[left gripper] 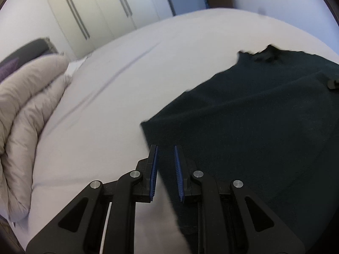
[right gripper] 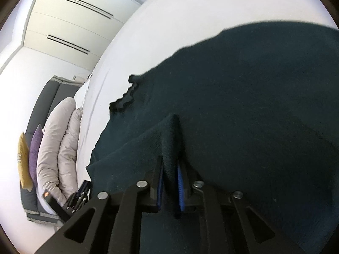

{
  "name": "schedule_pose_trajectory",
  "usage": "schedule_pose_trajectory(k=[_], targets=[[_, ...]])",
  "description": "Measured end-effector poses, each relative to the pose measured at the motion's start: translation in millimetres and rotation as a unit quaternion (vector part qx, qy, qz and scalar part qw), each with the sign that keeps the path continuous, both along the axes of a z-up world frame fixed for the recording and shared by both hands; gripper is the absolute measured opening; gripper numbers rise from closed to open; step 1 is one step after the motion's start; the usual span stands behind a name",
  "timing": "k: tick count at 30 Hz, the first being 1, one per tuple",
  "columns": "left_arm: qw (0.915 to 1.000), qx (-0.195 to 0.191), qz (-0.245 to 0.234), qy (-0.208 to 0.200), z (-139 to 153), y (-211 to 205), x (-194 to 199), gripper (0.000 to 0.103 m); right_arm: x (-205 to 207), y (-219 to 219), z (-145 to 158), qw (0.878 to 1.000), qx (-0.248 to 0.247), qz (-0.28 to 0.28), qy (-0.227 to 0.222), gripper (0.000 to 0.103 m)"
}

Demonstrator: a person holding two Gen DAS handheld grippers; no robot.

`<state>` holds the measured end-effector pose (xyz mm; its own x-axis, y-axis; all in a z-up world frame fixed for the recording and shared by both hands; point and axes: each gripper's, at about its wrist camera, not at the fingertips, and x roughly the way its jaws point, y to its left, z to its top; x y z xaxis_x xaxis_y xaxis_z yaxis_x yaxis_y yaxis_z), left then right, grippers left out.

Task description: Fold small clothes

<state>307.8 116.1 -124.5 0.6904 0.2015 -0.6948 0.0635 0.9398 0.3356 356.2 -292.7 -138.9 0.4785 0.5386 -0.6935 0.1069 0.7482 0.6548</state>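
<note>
A dark green knit garment (left gripper: 254, 116) lies spread on a white bed (left gripper: 106, 105). My left gripper (left gripper: 165, 150) is partly open and empty, its fingertips just over the garment's near left edge. In the right wrist view the garment (right gripper: 243, 95) fills most of the frame. My right gripper (right gripper: 170, 165) is shut on a raised fold of it, with the fabric pinched between the blue pads (right gripper: 180, 182). The left gripper shows dimly in the right wrist view (right gripper: 80, 194) at the lower left. The right gripper's tip shows in the left wrist view (left gripper: 333, 83) at the far right.
A folded beige duvet (left gripper: 25, 110) lies at the left end of the bed, with purple and yellow cushions (right gripper: 34, 154) and a dark headboard beyond. White wardrobes (left gripper: 89, 10) stand past the bed. Bare sheet stretches left of the garment.
</note>
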Motion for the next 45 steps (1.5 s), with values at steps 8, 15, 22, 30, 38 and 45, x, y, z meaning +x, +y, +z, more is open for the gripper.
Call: schedule_pose_trajectory(k=[8, 15, 22, 30, 38, 45], targets=[[0.9993, 0.027, 0.003, 0.025, -33.9, -13.3, 10.4, 0.015, -25.6, 11.1, 59.5, 0.995, -0.014, -0.031, -0.092, 0.045], [0.9996, -0.021, 0.002, 0.021, -33.6, -0.8, 9.6, 0.015, 13.6, 72.1, -4.0, 0.993, 0.087, 0.075, -0.007, 0.033], [0.9986, -0.051, 0.001, 0.012, -32.8, 10.0, 5.9, 0.015, -0.8, 4.3, -34.7, 0.991, 0.135, 0.011, -0.022, 0.000], [0.9903, -0.138, 0.010, 0.014, -24.6, 35.8, 3.9, 0.016, -47.7, -48.1, -1.1, 0.993, 0.062, -0.084, -0.055, 0.024], [0.9849, -0.170, 0.030, 0.014, -4.3, 36.7, -10.4, 0.016, -85.9, -47.3, 31.9, 0.986, 0.113, -0.069, -0.103, 0.060], [0.9974, -0.040, 0.022, 0.055, -12.4, -15.6, -11.0, 0.016, -141.3, -133.5, 29.4, 0.975, 0.113, -0.163, -0.101, 0.060]])
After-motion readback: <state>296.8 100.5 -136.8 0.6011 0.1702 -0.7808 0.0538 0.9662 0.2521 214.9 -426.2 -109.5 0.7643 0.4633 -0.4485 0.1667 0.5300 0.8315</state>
